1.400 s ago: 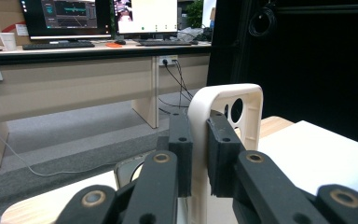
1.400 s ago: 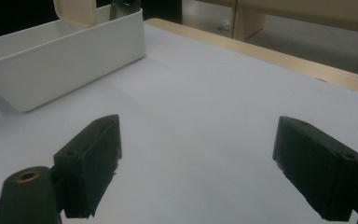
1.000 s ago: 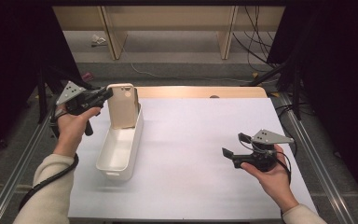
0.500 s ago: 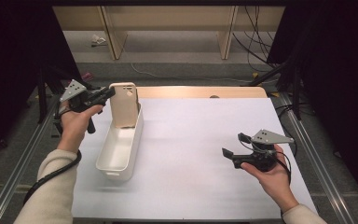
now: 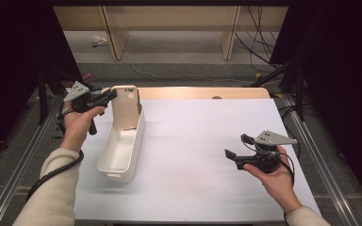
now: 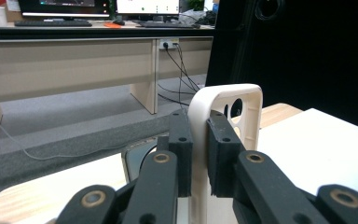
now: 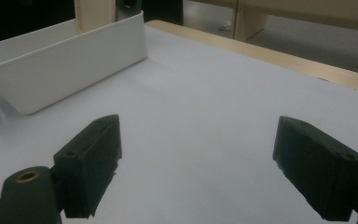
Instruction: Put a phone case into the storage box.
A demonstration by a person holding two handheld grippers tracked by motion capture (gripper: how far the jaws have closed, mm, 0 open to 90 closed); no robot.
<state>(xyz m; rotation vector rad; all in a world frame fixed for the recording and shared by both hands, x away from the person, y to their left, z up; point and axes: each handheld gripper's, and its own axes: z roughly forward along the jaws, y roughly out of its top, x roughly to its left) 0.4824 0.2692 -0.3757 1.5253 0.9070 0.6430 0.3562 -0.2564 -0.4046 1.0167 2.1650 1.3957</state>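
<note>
My left gripper (image 5: 111, 95) is shut on the edge of a beige phone case (image 5: 125, 107), which it holds upright over the far end of a long white bin (image 5: 120, 150). In the left gripper view the black pads (image 6: 182, 149) press on both sides of the case (image 6: 223, 91), whose camera holes show at the upper right. My right gripper (image 5: 237, 147) is held low over the right side of the table, jaws wide apart with nothing between them. In the right gripper view the open gripper (image 7: 205, 154) points across the white surface toward the bin (image 7: 65, 60).
A white sheet (image 5: 202, 141) covers the table, with a wooden strip (image 5: 202, 92) along its far edge. Metal rails (image 5: 311, 141) run down both sides. Beyond the table are desk legs (image 5: 228, 37) and cables (image 5: 259, 28) on the floor.
</note>
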